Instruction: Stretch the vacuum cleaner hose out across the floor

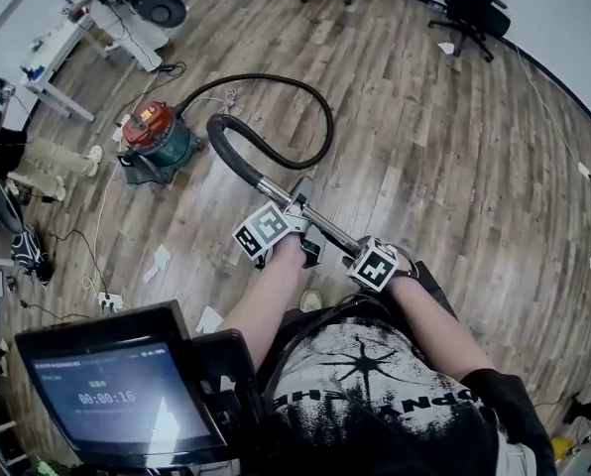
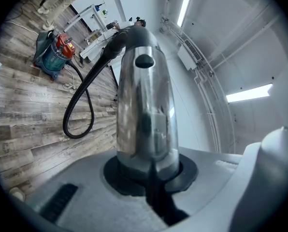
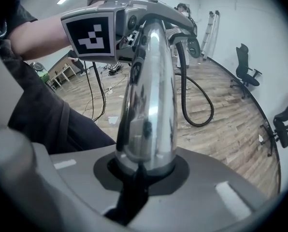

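You have both tools clamped on the vacuum cleaner's shiny metal wand [image 1: 315,216], which slants across the head view in front of your body. Your left tool [image 1: 300,206] grips it about midway along, and its own view shows the jaws closed tight around the chrome tube. Your right tool [image 1: 360,249] grips the end nearest you, jaws likewise pressed onto the tube and pointing steeply down. In the right gripper view the left tool's marker cube sits further up the wand. The black hose [image 1: 320,107] joins the far end of the wand, bends round in a tight curve, sweeps out over the wooden floor [image 1: 454,167] in a wide loop and comes back to the vacuum cleaner [image 1: 155,137], a teal canister with a red top standing to your left. So the hose lies curled, not straight. A white desk [image 1: 87,28] with cables stands beyond the canister, two office chairs [image 1: 474,8] are by the far wall, and a screen [image 1: 117,395] sits at the lower left.
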Demonstrator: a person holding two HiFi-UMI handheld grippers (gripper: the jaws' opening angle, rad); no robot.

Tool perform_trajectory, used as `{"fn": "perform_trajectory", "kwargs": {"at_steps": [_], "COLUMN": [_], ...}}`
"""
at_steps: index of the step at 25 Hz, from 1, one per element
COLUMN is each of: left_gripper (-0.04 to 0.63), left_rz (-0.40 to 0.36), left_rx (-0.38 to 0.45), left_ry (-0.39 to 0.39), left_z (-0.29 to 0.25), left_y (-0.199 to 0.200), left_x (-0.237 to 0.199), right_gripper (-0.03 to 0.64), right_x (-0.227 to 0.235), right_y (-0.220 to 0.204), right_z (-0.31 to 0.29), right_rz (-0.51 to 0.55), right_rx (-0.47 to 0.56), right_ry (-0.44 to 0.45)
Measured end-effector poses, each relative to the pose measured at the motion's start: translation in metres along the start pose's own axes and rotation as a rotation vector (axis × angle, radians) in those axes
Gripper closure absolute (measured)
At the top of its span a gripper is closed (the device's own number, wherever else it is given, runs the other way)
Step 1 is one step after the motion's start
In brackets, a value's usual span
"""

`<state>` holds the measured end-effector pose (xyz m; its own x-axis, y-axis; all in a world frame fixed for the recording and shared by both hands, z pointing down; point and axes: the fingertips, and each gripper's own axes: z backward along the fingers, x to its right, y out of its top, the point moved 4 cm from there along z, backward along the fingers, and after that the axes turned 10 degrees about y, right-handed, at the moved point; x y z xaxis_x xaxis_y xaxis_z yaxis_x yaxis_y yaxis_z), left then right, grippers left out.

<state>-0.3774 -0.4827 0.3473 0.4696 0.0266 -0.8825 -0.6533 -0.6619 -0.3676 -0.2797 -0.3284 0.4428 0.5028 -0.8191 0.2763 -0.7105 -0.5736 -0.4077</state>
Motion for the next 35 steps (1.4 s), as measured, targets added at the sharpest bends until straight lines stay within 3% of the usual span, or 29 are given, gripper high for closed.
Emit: {"fn": "perform_trajectory", "kwargs": {"at_steps": [3,7,9,18,29,35], "left_gripper": [0.552,0.548,0.549,0.555,0.556,0.557], "left_rz": [0.01,-0.014,-0.015,0.028,0.065,0.065], "left_rx": [0.043,0.106,0.125,0.284,0.402,0.441], "left_ry": [0.007,-0.018,-0.017,0.077,0.179,0.187], "left_z": [-0.014,-0.032,-0.045,-0.082,-0.057,-0.024], "left_y": [0.004,0.014,0.006,-0.029,-0.044,-0.059], "left_x": [0.009,0.036,0.047,0.064,0.051,0.052], "right_gripper": [0.554,0.551,0.549,0.549,0.54,0.54], "right_x": [0.021,0.033,0.053,0.119,0.114,0.088], "right_y": [0.0,0.008,-0.004,-0.05,-0.064,-0.072], "right_z": [0.011,0.033,0.044,0.069,0.064,0.064], "right_rz": [0.038,0.048,0.078,0.243,0.384,0.429], "right_rx": [-0.006,0.024,0.011,-0.035,-0.102,-0.097], "right_ry": [0.024,0.153,0.161,0.251,0.335,0.347]}}
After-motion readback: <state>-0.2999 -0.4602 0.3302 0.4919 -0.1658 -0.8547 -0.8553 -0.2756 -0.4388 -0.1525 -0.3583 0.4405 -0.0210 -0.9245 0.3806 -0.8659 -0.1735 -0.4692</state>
